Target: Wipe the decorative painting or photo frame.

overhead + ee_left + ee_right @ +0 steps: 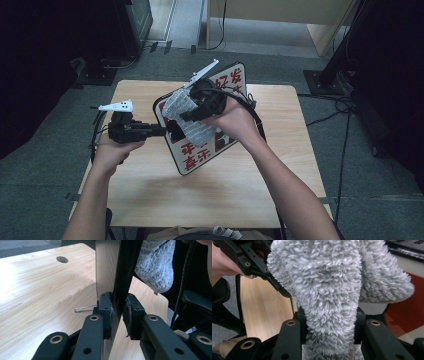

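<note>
While the person's forearms came in from the near edge of the wooden worktop [150, 195], each hand carried a black two-jawed tool. Nearest on the left side, the left tool [167, 131] lay level, pointing across towards the middle, and its jaws were pinching the edge of a white sign board [197, 155] printed with red characters. In the left gripper view the two pads were pressed against either face of the thin board [107, 270], which stood upright on its edge between them; no earlier picture was needed to see that nothing else sat in that grip. Just beside the left pad a small bent wire [85, 308] lay on the wood, and farther off a round hole [62, 259] opened in the worktop.

Beyond that, the right tool [192, 117] was held above the tilted board, its jaws closed on a fluffy grey cloth [187, 115]. In the right gripper view the cloth [329, 295] rose thick between the two black jaws, squeezed at its lower part and spreading out above. The cloth lay against the printed face of the board, near its upper left part as seen from above. The same cloth [156, 265] hung down beside the board in the left gripper view.

Farther away, past the worktop's far edge, grey floor [280, 60] and dark stands stood.
</note>
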